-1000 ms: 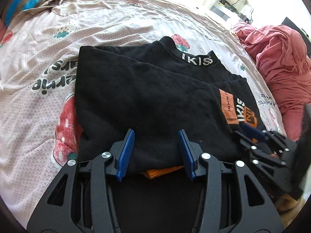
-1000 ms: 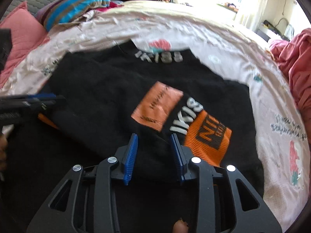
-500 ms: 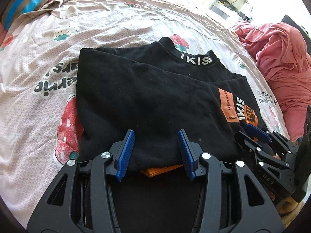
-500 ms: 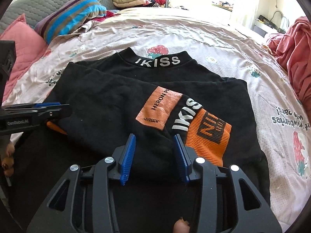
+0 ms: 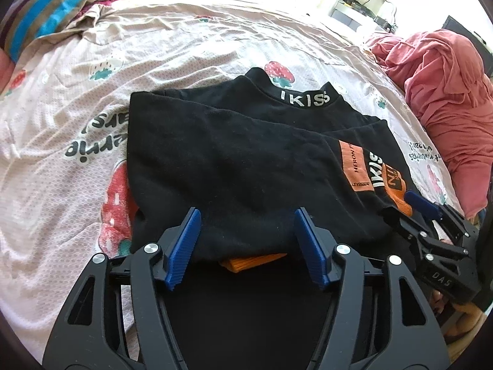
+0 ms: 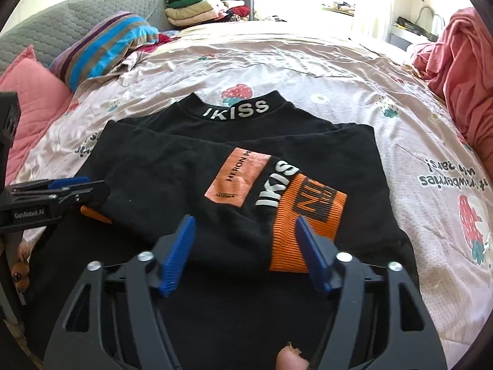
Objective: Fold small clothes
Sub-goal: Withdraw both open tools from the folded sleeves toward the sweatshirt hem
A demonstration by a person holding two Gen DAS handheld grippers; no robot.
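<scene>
Blue-padded left gripper [image 5: 248, 245]: jaws just opened, now wide, pads clear of cloth. Right gripper [image 6: 246, 254]: same, jaws just opened, wide, nothing clamped. Black sweatshirt [image 5: 234, 166] flat on bed, near folded edge lying between and just ahead of both sets of jaws. Orange cuff [image 6: 305, 225] of folded-in sleeve beside right pad of right jaws. White IKISS collar [image 6: 237, 112] at far edge. Beyond: strawberry-print sheet [image 5: 172, 43], striped pillow [image 6: 104, 51], red blanket [image 5: 443, 92].
</scene>
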